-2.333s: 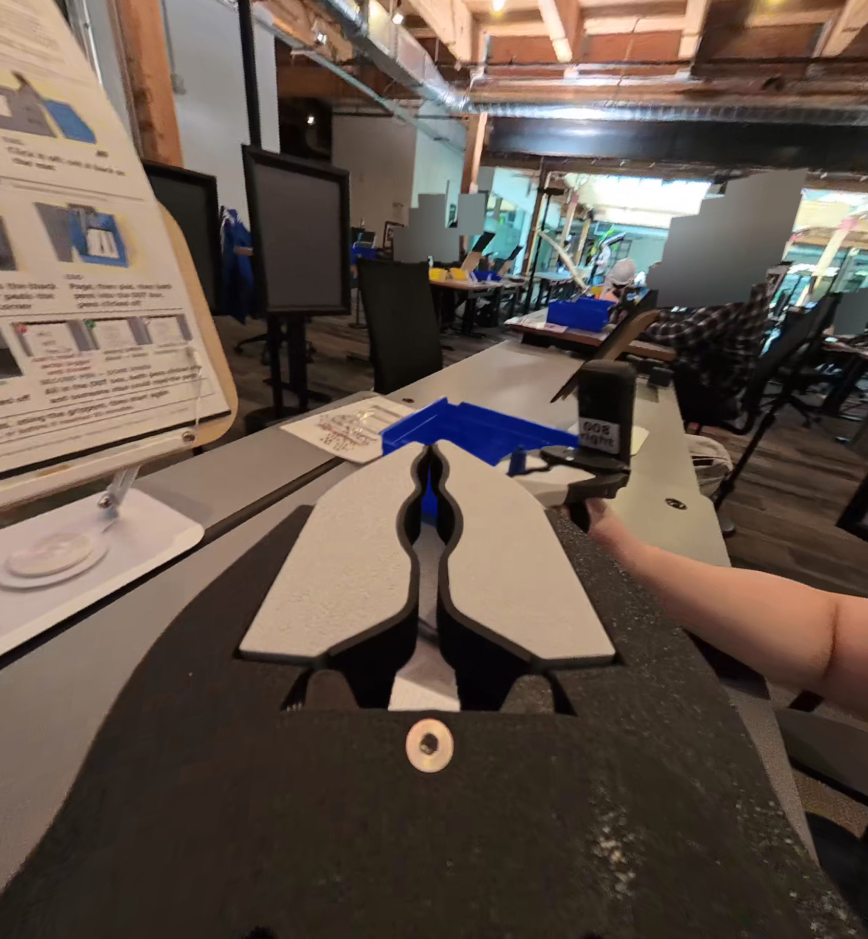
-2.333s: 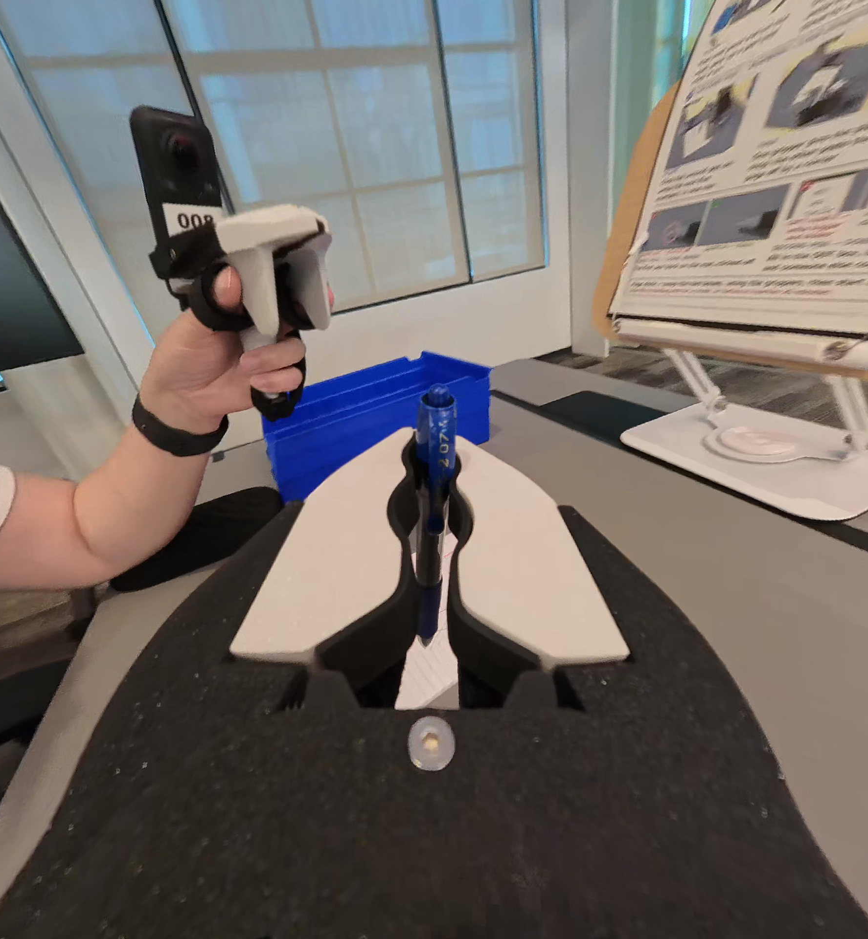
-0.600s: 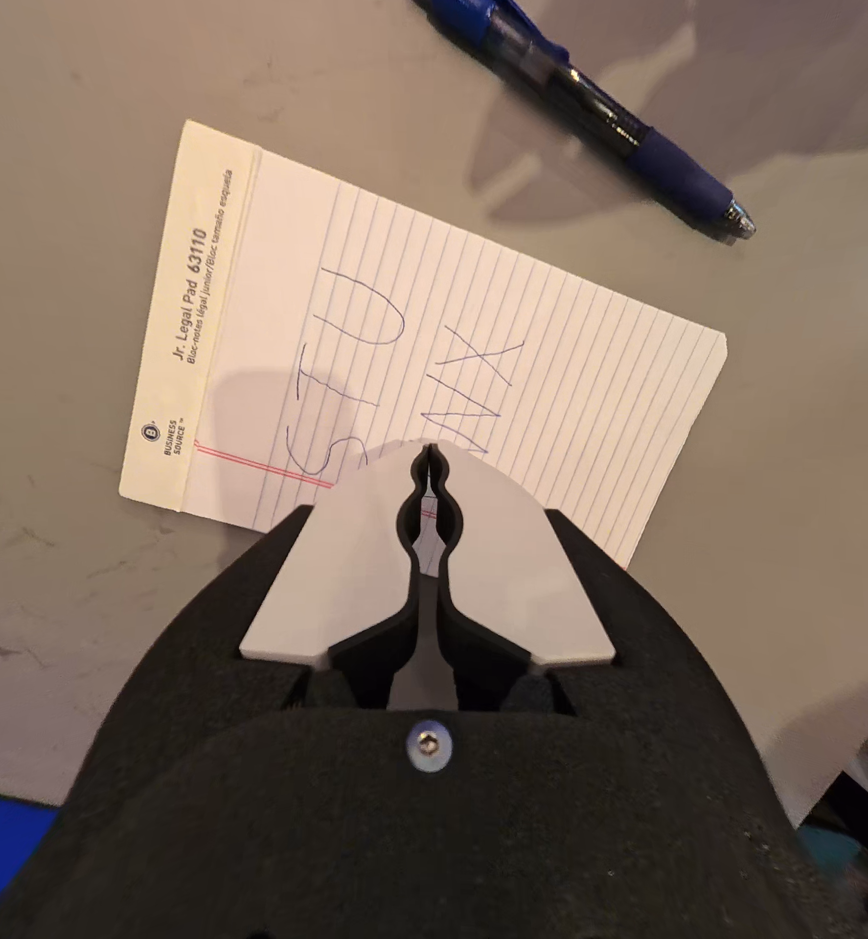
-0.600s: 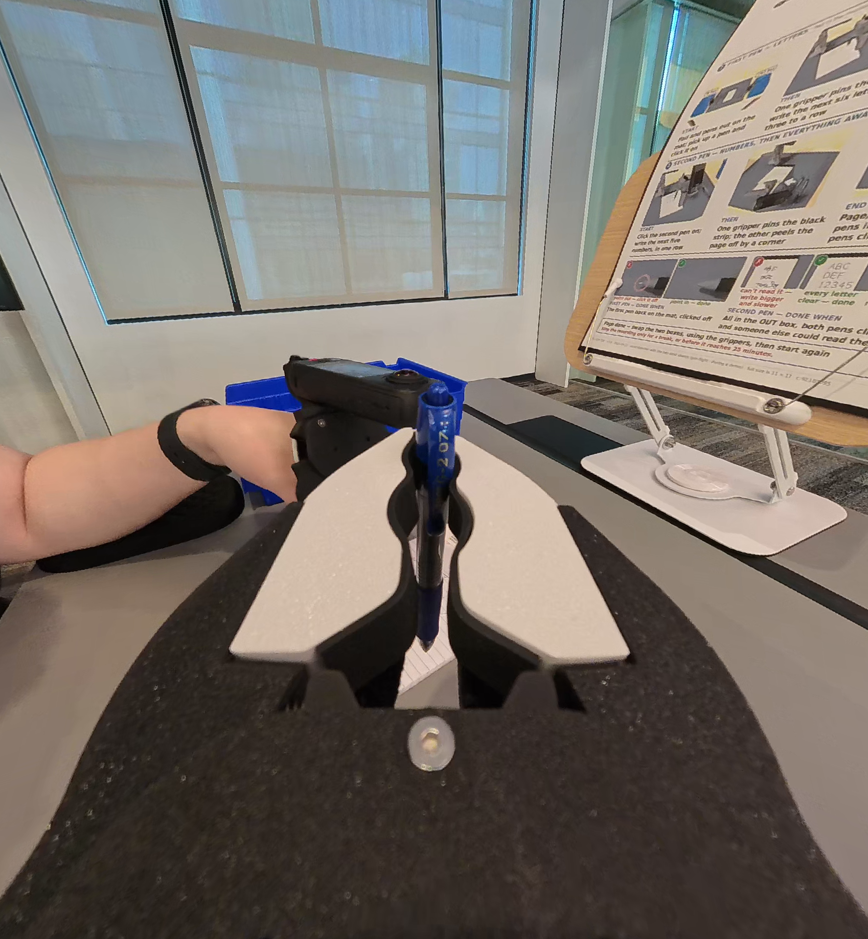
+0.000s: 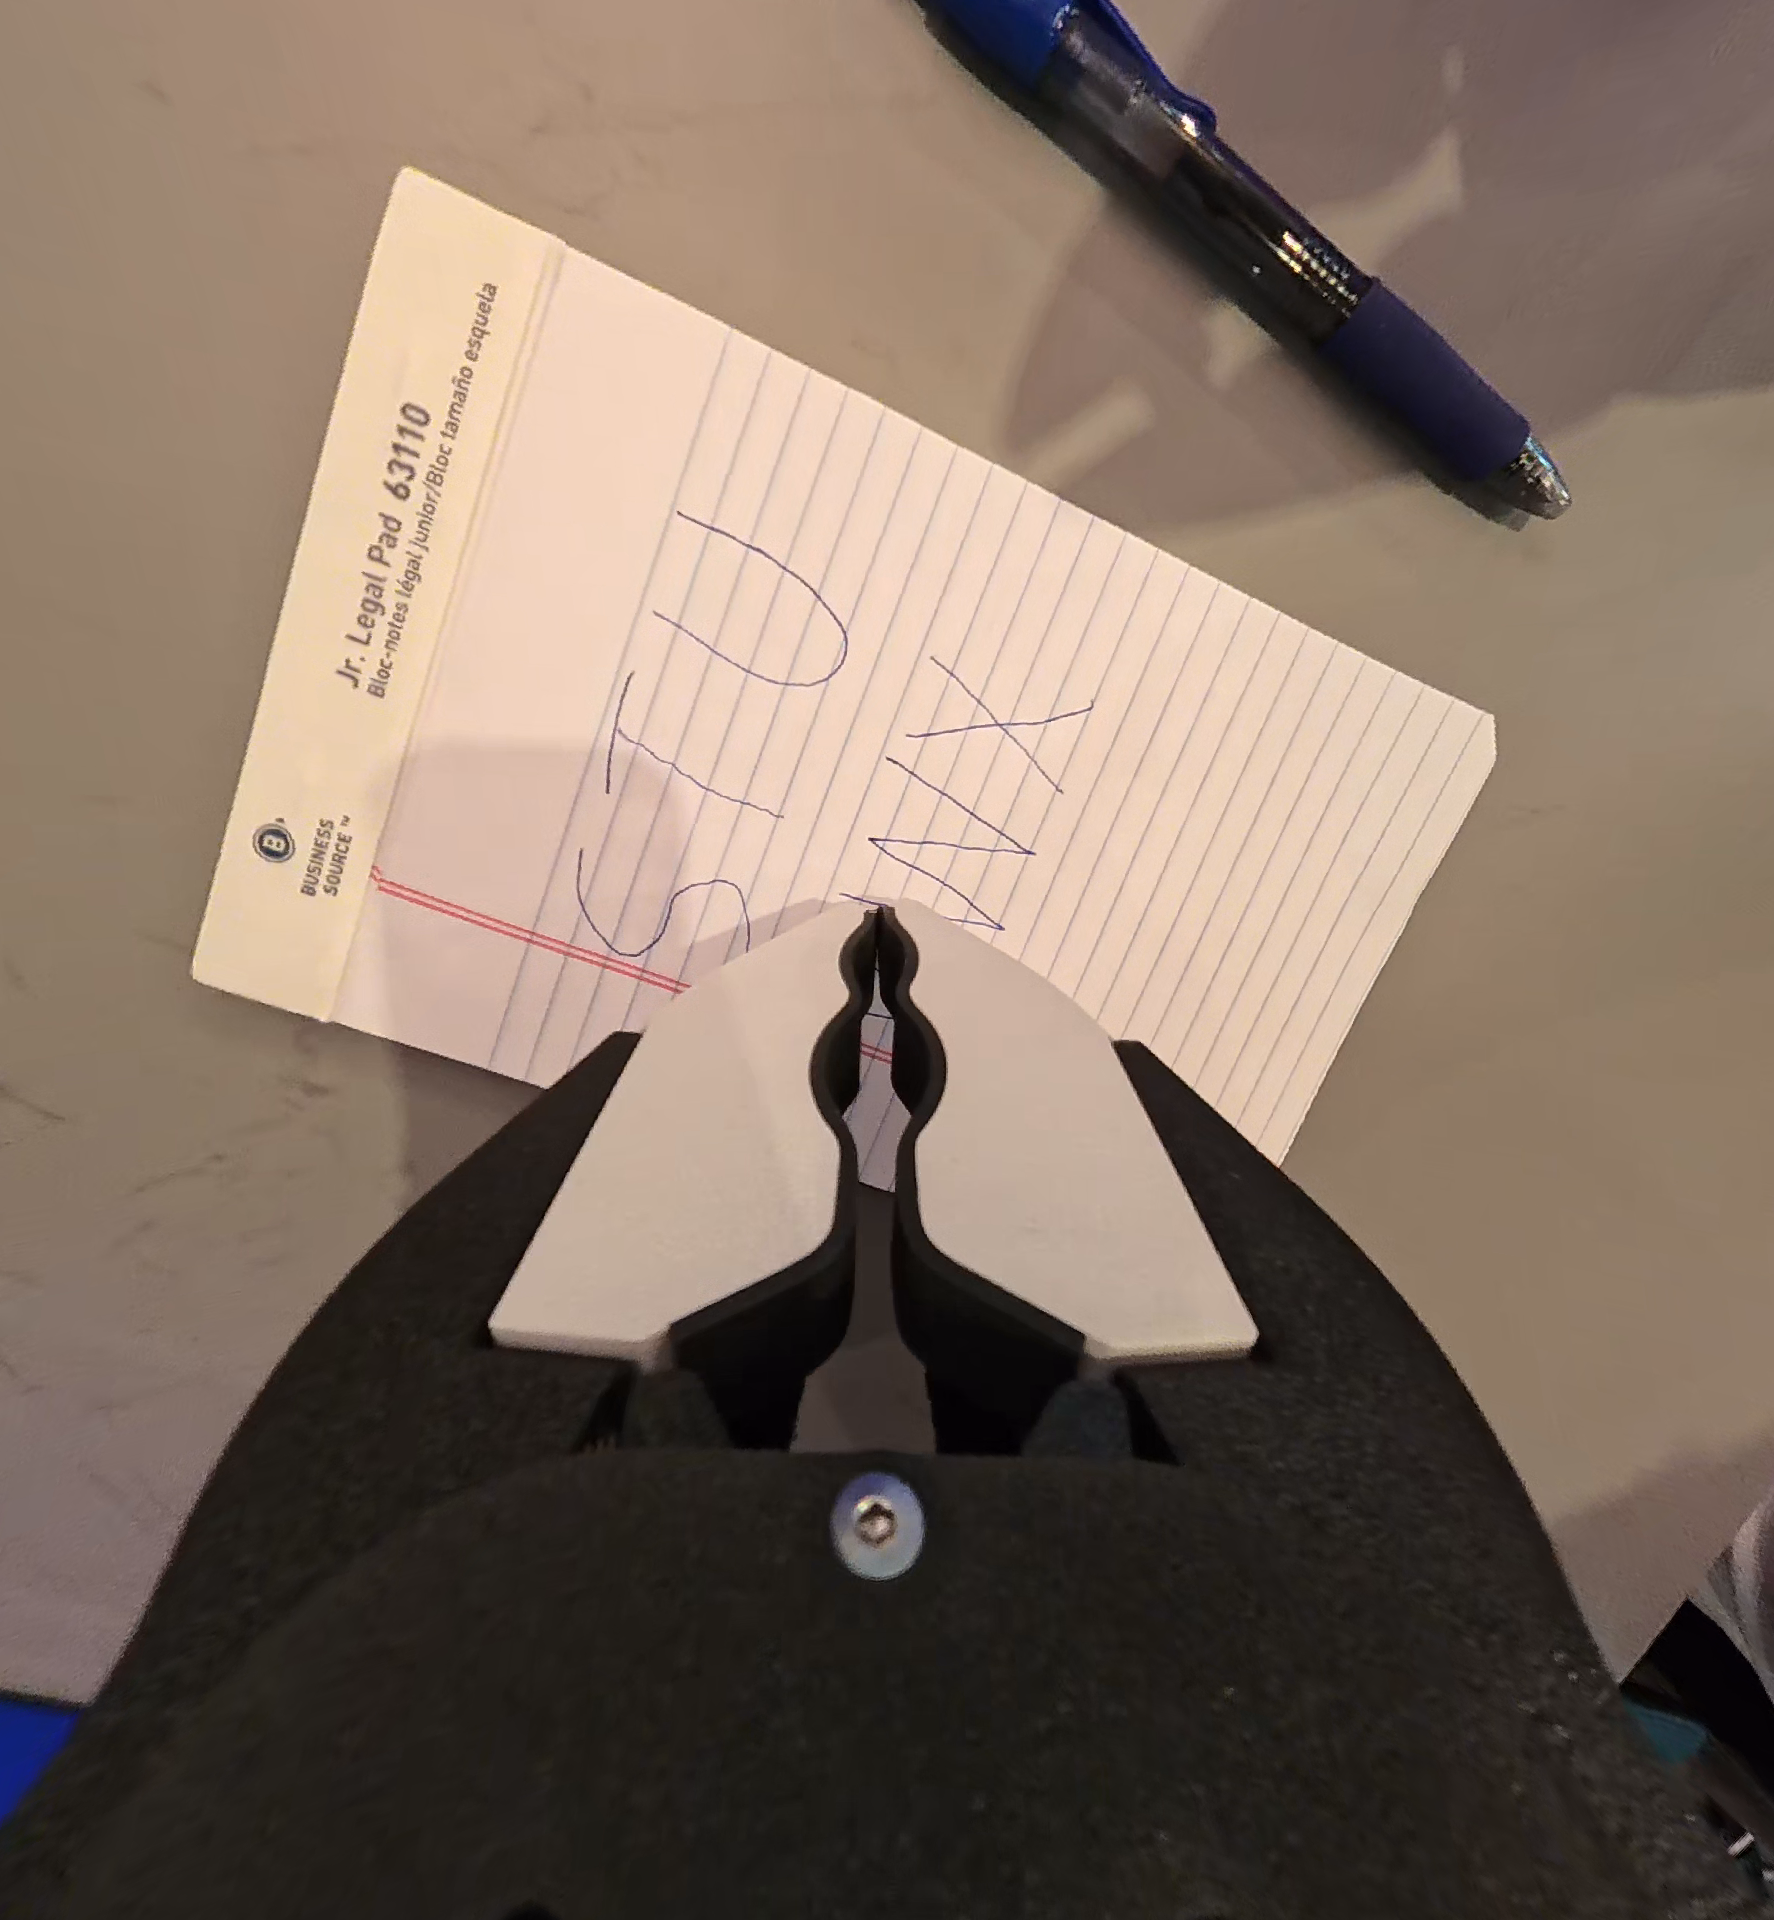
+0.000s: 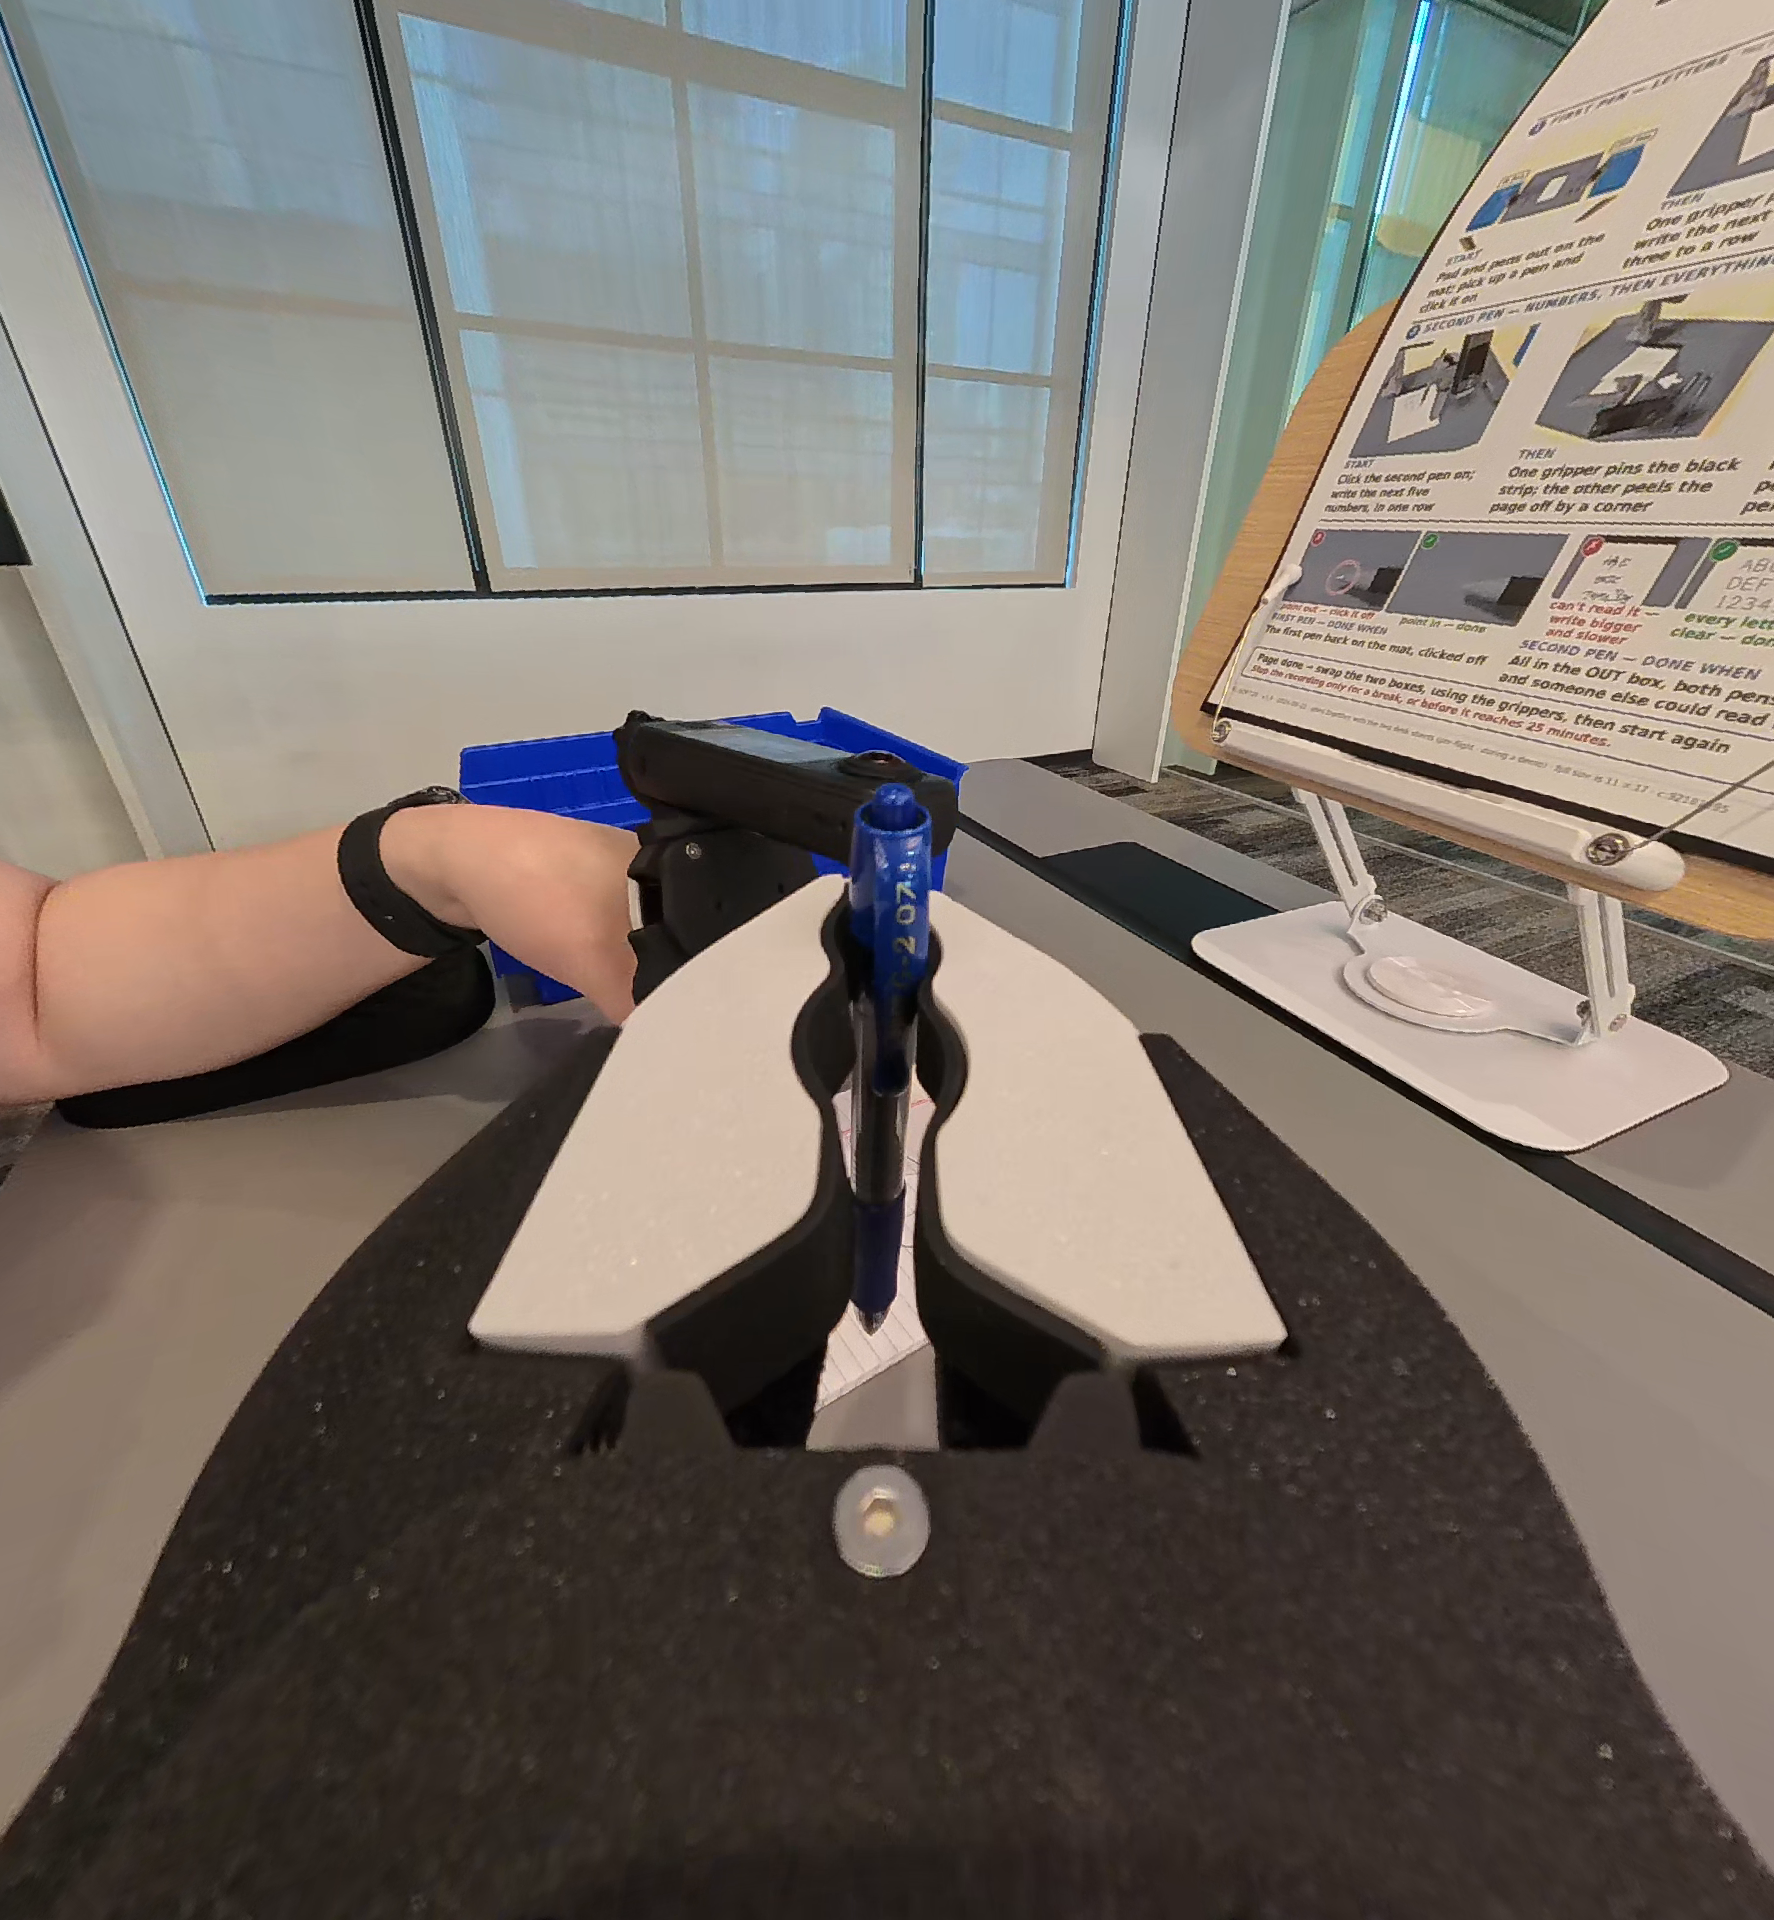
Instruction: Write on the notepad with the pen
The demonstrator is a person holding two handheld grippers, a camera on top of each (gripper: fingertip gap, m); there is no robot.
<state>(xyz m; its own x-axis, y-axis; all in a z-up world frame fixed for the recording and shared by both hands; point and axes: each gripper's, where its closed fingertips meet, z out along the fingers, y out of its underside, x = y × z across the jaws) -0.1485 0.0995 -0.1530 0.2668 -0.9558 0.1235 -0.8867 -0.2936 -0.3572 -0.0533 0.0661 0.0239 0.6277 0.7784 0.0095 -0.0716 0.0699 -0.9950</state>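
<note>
Blue ink letters already cover part of the lined notepad (image 5: 862, 665), which lies flat and askew on the grey table (image 5: 114, 312), its cream binding strip toward the left. The left gripper (image 5: 875, 914) points steeply down at the pad from the near side; its pale fingers (image 5: 717, 1143) are drawn together until the tips meet, with nothing between them, and those tips sit over the near edge of the page, whether pressing on it or just above I cannot tell. A second blue pen (image 5: 1278, 249) lies on the table beyond the pad's far right corner, apart from it, tip pointing right.

In the right wrist view the right gripper (image 6: 888, 914) is held roughly level, looking across the table. Its fingers (image 6: 1070, 1164) are clamped on a blue pen (image 6: 888, 1039), which stands nearly upright between them, clicker end up and writing tip down toward the camera. A sliver of the lined pad (image 6: 878, 1361) shows through the gap right below the tip; contact cannot be judged. Farther off on the left, the person's left hand (image 6: 530, 904), a black band on the wrist, grips the handle of the other gripper, forearm stretched low over the table. Behind it sits a blue bin (image 6: 550, 779). At far right, an instruction sheet on a white stand (image 6: 1465, 997) leans back.
</note>
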